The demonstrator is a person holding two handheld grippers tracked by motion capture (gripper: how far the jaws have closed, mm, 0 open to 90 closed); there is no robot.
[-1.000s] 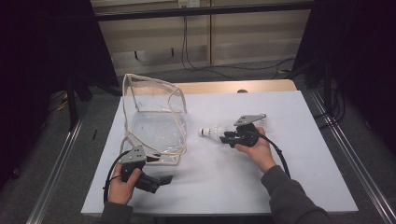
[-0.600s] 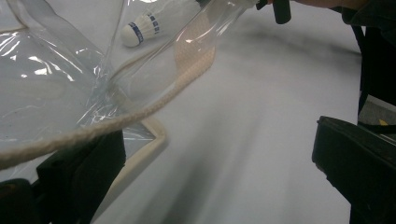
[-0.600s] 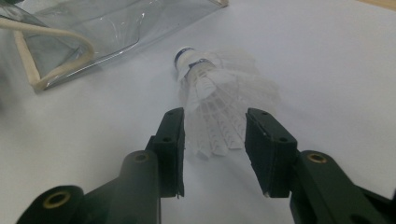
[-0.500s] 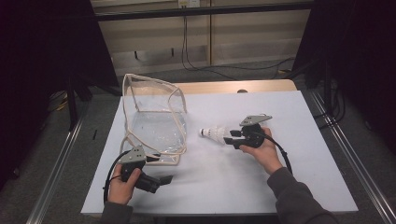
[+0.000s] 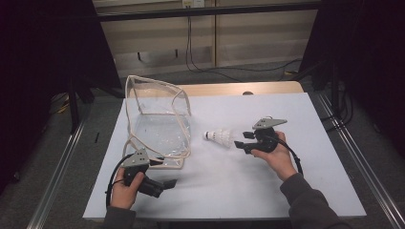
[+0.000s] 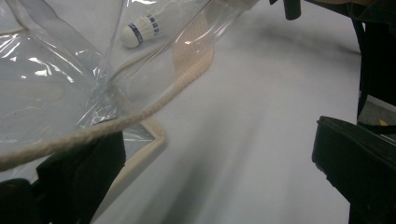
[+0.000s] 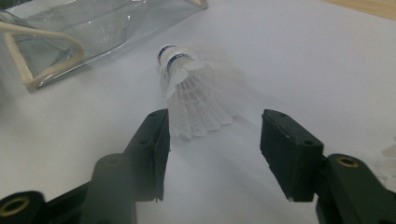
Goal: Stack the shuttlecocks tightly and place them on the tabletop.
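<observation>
- right gripper view: the right gripper [image 7: 212,140] has its jaws spread wide with the feather skirt of the shuttlecock [image 7: 198,95] between them, not yet pinched; the left jaw looks just beside or brushing the feathers, the right jaw stands apart.
- in the high view the right gripper [image 5: 240,142] has eased a little to the right compared with half a second ago, while the shuttlecock [image 5: 218,136] lies where it lay, on its side on the white table [image 5: 296,191], cork end toward the clear bag [image 5: 157,121]. i judge this a lining-up for the grasp, not a carry.
- the left gripper [image 5: 168,183] has not moved; in the left gripper view its jaws are apart, the cream cord edge [image 6: 140,114] of the bag passing over the left jaw; whether it grips anything i cannot tell, it looks loose.
- room: open table lies between shuttlecock and bag, and to the right and front of the right hand [image 5: 274,155]; the bag's mouth stands upright on the far left, its cord rim the edge to clear on any move toward it.
</observation>
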